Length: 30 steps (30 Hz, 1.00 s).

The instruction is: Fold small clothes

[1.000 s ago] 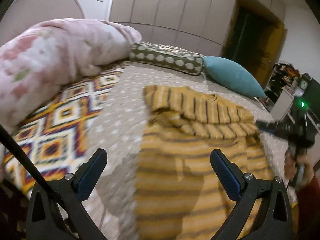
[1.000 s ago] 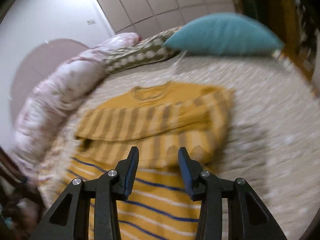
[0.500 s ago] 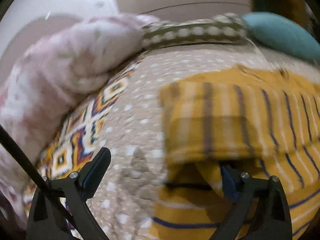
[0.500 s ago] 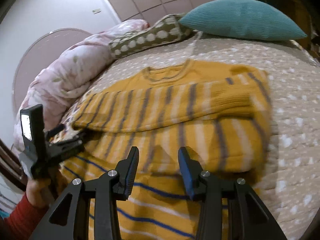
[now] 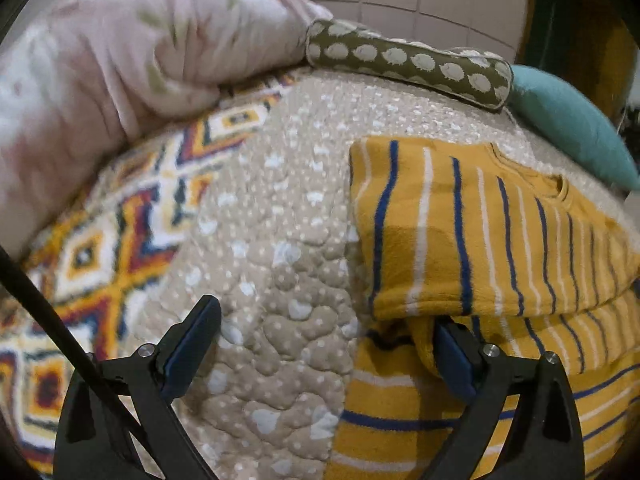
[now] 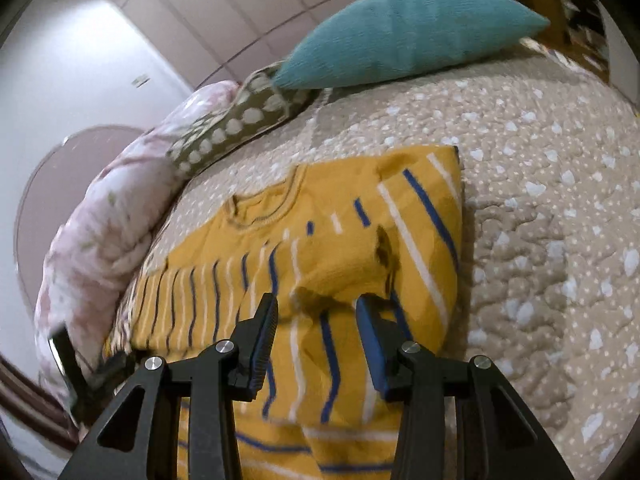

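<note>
A small mustard-yellow sweater with blue and white stripes lies flat on the bed, both sleeves folded across its chest. It also shows in the right wrist view. My left gripper is open wide and low at the sweater's left edge; its right finger sits under the folded sleeve's edge, its left finger over bare quilt. My right gripper is open, narrower, and hovers over the sweater's right side just below the folded sleeve end. The left gripper shows faintly at the right wrist view's lower left.
The beige dotted quilt covers the bed. A patterned blanket and a pink floral duvet lie at the left. A green dotted bolster and a teal pillow lie behind the sweater.
Both grippers have moved forward and down toward the sweater. The left one went from above the hem to the left edge by the folded sleeve. The right one shifted over the right side.
</note>
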Motion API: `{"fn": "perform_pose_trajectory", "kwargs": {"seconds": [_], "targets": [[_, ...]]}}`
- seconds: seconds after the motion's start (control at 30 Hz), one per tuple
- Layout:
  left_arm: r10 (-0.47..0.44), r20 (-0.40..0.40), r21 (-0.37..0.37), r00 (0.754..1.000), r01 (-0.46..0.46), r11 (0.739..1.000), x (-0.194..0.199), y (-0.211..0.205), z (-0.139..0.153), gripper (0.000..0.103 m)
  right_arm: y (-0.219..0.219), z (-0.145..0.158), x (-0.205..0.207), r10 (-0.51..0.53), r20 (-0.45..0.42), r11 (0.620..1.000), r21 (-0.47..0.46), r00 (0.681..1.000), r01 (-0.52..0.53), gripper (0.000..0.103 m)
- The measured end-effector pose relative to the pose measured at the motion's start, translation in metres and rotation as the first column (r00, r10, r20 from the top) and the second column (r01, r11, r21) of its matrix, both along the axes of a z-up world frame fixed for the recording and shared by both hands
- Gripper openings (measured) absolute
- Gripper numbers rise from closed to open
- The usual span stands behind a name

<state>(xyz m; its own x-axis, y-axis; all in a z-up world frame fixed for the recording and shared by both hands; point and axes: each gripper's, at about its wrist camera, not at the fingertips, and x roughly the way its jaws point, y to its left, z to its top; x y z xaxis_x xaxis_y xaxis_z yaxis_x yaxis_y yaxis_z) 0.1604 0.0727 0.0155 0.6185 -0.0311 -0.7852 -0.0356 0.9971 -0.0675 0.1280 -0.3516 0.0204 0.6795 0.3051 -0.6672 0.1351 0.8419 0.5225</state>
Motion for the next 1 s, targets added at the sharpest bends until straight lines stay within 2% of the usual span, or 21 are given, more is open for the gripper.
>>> {"fn": "perform_pose_trajectory", "kwargs": {"seconds": [0.1, 0.13, 0.17, 0.2, 0.37, 0.43, 0.5, 0.6, 0.63, 0.67, 0.73, 0.8, 0.87, 0.97, 1.0], "targets": [[0.002, -0.010, -0.033, 1.000, -0.002, 0.999, 0.001, 0.004, -0.004, 0.100, -0.006, -0.005, 0.015, -0.064, -0.035, 0.997, 0.028, 0.997, 0.065, 0.042], [0.001, -0.011, -0.028, 1.000, -0.001, 1.000, 0.001, 0.002, -0.005, 0.101, -0.006, -0.004, 0.021, -0.067, -0.058, 0.997, 0.024, 0.996, 0.069, 0.024], [-0.002, -0.013, -0.023, 1.000, 0.002, 1.000, 0.001, 0.001, -0.005, 0.101, -0.004, -0.001, 0.024, -0.061, -0.069, 0.998, 0.012, 0.996, 0.062, 0.014], [-0.005, -0.016, -0.023, 1.000, 0.004, 1.000, 0.001, 0.001, -0.006, 0.101, -0.002, 0.005, 0.026, -0.047, -0.066, 0.999, 0.004, 0.997, 0.047, 0.011], [-0.010, -0.020, -0.047, 1.000, 0.009, 0.999, 0.002, 0.003, -0.007, 0.102, -0.006, 0.070, -0.005, -0.019, 0.118, 0.998, 0.069, 0.993, 0.011, 0.009], [-0.013, -0.020, -0.049, 1.000, 0.012, 0.999, 0.002, 0.004, -0.007, 0.103, -0.012, 0.083, -0.023, -0.024, 0.153, 0.998, 0.062, 0.988, 0.015, 0.010], [-0.017, -0.024, -0.049, 1.000, 0.015, 0.999, 0.004, 0.004, -0.007, 0.103, -0.017, 0.078, -0.030, -0.037, 0.117, 0.999, 0.013, 0.992, 0.036, 0.011], [-0.044, -0.035, -0.054, 0.998, 0.042, 0.998, -0.001, 0.005, 0.001, 0.101, -0.026, 0.038, -0.023, -0.070, -0.047, 0.990, -0.126, 0.996, 0.063, 0.013], [-0.062, -0.025, -0.054, 0.998, 0.061, 0.997, -0.008, 0.006, 0.009, 0.101, -0.033, 0.019, -0.022, -0.115, -0.117, 0.979, -0.180, 0.987, 0.093, 0.013], [-0.075, -0.008, -0.050, 0.997, 0.074, 0.996, -0.017, 0.006, 0.016, 0.101, -0.037, 0.011, -0.026, -0.142, -0.140, 0.974, -0.198, 0.980, 0.113, 0.014], [-0.097, 0.033, -0.027, 0.995, 0.098, 0.995, -0.034, 0.008, 0.031, 0.101, -0.051, 0.002, -0.041, -0.164, -0.130, 0.978, -0.151, 0.978, 0.144, 0.016], [-0.130, 0.072, 0.003, 0.989, 0.130, 0.991, -0.051, 0.008, 0.045, 0.101, -0.055, 0.004, -0.052, -0.174, -0.103, 0.977, -0.139, 0.979, 0.159, 0.016], [-0.152, 0.103, 0.018, 0.983, 0.151, 0.988, -0.063, 0.007, 0.056, 0.101, -0.050, 0.017, -0.062, -0.170, -0.050, 0.971, -0.181, 0.984, 0.159, 0.016], [-0.172, 0.098, -0.005, 0.980, 0.173, 0.985, -0.062, 0.001, 0.060, 0.101, -0.035, 0.040, -0.071, -0.122, 0.048, 0.965, -0.228, 0.991, 0.130, 0.017], [-0.174, 0.089, -0.017, 0.981, 0.176, 0.984, -0.057, -0.003, 0.059, 0.101, -0.028, 0.046, -0.072, -0.107, 0.064, 0.963, -0.242, 0.992, 0.119, 0.022]]}}
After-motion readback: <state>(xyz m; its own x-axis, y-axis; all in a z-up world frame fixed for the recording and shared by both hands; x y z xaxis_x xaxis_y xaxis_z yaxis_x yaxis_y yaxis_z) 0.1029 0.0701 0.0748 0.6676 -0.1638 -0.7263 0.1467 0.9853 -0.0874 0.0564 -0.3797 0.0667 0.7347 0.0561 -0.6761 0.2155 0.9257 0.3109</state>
